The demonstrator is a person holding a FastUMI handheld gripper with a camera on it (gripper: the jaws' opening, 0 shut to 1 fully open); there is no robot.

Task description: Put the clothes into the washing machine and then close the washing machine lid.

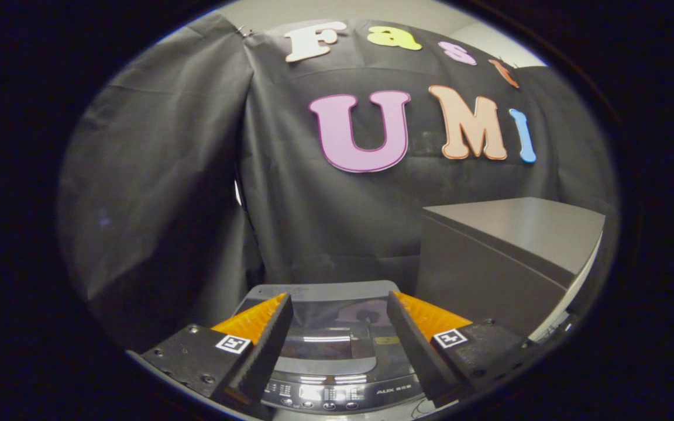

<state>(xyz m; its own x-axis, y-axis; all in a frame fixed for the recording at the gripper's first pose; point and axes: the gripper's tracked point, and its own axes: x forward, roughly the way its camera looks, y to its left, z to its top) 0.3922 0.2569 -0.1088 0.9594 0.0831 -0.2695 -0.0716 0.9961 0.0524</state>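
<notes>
A top-loading washing machine (pixel 337 345) stands below and just ahead of my fingers, seen between them. Its glossy dark lid (pixel 331 327) lies flat and shut over the tub, mirroring the wall behind. A curved control panel (pixel 337 392) with small buttons runs along its near edge. My gripper (pixel 340 304) hovers above the lid, open, with nothing between the fingers. No clothes are visible.
A grey cabinet or box (pixel 506 257) stands right beside the machine, taller than its lid. Black cloth (pixel 196 204) hangs as a wall behind and to the left of the machine.
</notes>
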